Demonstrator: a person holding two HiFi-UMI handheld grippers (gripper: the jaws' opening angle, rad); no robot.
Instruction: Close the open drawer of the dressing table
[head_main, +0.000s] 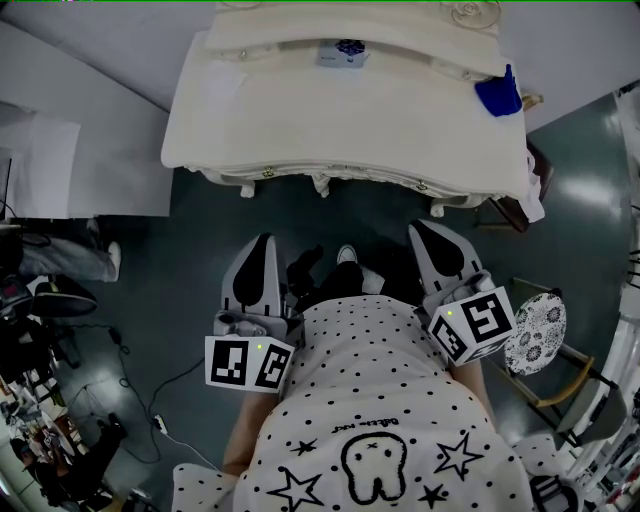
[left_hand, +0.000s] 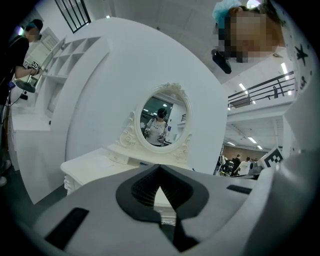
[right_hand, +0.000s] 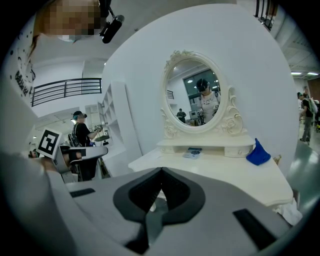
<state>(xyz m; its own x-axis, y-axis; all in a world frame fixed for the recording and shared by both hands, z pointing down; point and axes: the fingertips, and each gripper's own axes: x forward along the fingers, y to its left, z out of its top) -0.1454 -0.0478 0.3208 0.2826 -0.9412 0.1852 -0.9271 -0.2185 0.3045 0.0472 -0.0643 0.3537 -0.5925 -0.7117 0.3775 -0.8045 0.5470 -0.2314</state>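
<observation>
— What could go wrong from here?
— The left gripper (head_main: 264, 245) and the right gripper (head_main: 428, 235) are both clenched on nothing. A blind shove might hit the dressing table (head_main: 300, 130) rather than the drawer (which one stands open isn't clear).
— Where's the table?
— Twelve o'clock of both, well apart.
</observation>
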